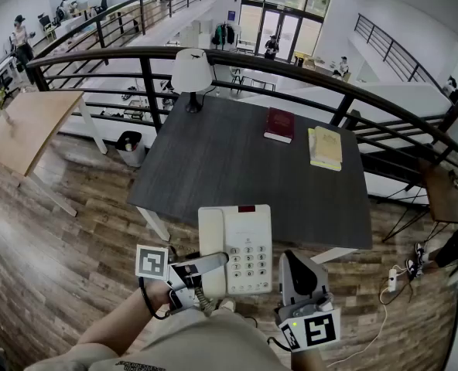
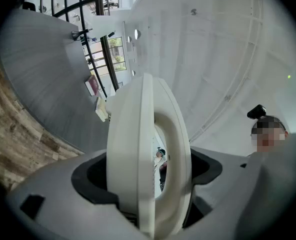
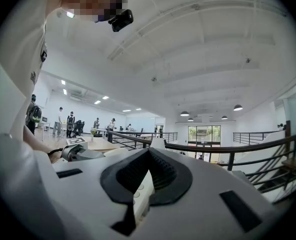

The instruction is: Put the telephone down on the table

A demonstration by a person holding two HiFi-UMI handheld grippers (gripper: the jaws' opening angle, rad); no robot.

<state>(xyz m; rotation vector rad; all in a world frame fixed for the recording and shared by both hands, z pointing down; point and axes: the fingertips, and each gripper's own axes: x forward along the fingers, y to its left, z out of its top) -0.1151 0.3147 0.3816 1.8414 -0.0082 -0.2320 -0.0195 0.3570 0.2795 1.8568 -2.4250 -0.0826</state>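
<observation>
A white desk telephone (image 1: 237, 246) with a keypad and handset hangs in the air at the near edge of the dark table (image 1: 213, 168). My left gripper (image 1: 210, 265) is rolled on its side and shut on the telephone's (image 2: 148, 149) handset side, with its pads against both faces. My left gripper (image 2: 148, 184) stands wide around that thickness. My right gripper (image 1: 295, 265) is beside the phone's near right corner. In the right gripper view its pads (image 3: 149, 154) meet at the tips, and a strip of keypad (image 3: 138, 190) shows in the slit. Whether it touches the phone is unclear.
On the table stand a white lamp (image 1: 192, 72) at the far left, a red book (image 1: 279, 124) and a yellow book (image 1: 326, 147) at the far right. A black railing (image 1: 291, 68) runs behind. A bin (image 1: 128, 147) and a wooden table (image 1: 28, 122) stand left.
</observation>
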